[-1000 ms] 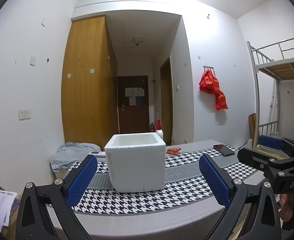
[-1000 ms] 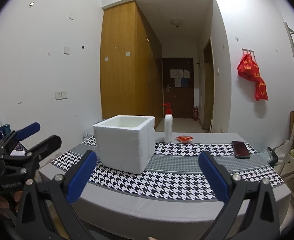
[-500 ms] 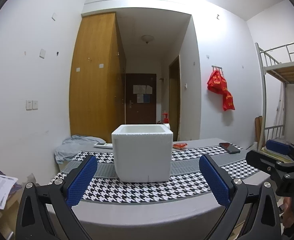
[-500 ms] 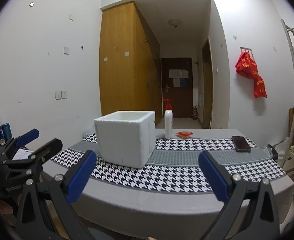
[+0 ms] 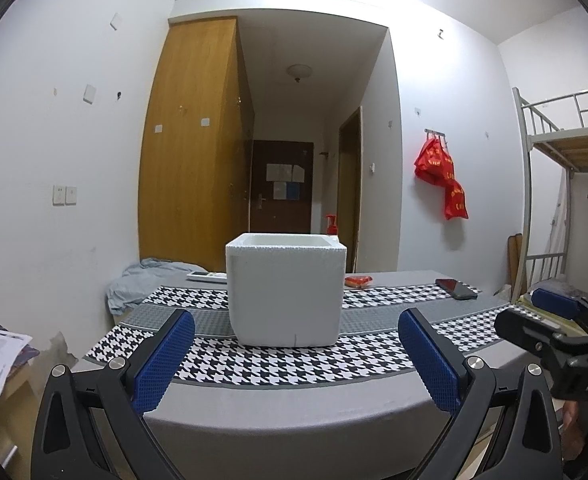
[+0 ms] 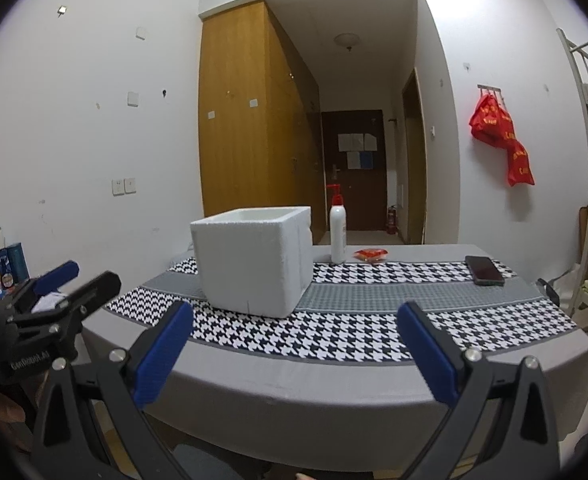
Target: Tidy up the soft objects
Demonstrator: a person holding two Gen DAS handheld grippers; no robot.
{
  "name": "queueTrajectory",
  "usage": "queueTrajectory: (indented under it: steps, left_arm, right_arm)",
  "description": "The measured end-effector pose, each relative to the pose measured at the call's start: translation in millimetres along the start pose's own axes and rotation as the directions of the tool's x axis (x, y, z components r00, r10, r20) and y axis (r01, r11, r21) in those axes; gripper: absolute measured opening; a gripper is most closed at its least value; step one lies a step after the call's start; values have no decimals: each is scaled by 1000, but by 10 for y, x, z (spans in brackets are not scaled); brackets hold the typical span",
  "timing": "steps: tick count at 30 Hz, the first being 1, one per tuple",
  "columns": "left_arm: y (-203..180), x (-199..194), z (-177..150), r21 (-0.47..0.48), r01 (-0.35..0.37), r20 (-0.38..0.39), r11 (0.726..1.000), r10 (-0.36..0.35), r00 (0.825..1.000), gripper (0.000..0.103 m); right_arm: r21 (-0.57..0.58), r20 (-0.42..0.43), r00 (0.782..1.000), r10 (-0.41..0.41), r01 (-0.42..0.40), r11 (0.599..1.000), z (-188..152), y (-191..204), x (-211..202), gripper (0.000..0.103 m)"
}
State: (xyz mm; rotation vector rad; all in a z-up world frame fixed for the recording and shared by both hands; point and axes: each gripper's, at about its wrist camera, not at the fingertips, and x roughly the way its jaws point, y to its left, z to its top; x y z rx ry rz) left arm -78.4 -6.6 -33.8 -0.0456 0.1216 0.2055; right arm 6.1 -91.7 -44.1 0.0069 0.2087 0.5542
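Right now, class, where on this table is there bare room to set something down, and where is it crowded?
Free: the near strip of the table in front of the foam box, and the stretch between the box and the phone. Crowded: the far edge, where the bottle stands beside the box with the red packet close by.

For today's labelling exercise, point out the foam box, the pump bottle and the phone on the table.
foam box (image 6: pixel 253 264), right wrist view, middle of its near front wall
pump bottle (image 6: pixel 338 236), right wrist view, white body below the red pump
phone (image 6: pixel 484 270), right wrist view, centre of its dark screen
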Motion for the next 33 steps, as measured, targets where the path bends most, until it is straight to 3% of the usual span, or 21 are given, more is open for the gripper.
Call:
queueTrajectory:
  steps: [17, 33]
  left_arm:
    - [-1, 22, -36, 17, 0, -30, 1000, 0, 1000, 102]
    - [-17, -33, -22, 26, 15, -1, 1000, -15, 1000, 102]
  right_arm:
    - [-1, -8, 1000, 5, -5, 1000, -61, 9, -39, 103]
    - [-8, -10, 1000, 2, -2, 1000, -64, -2, -57, 103]
